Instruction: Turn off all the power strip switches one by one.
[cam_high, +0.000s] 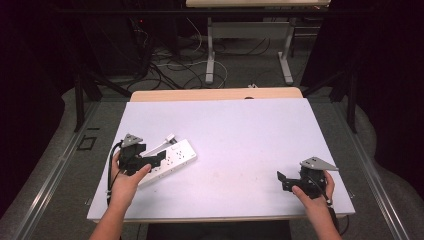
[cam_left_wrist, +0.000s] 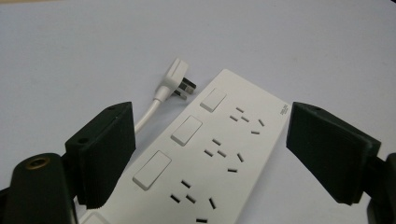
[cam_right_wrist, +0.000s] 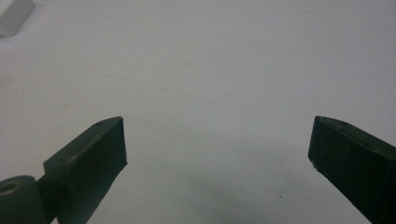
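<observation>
Wide white surface (cam_high: 240, 130), and on its left side lies the white power strip (cam_high: 172, 159), angled, its cord and plug (cam_left_wrist: 176, 79) lying just beside its far end. The left hand-held gripper (cam_high: 152, 162) hovers right over the strip, jaws spread wide either side of it, nothing held: looks like a grasp being lined up, which calls for lowering and closing across the body. The right hand-held gripper (cam_high: 284, 180) sits well apart at the right, jaws wide, empty. Nothing blocks the way.

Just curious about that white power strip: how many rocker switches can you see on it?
3 clearly on the power strip: far, middle, near. A possible fourth at the bottom edge is cut off.
</observation>
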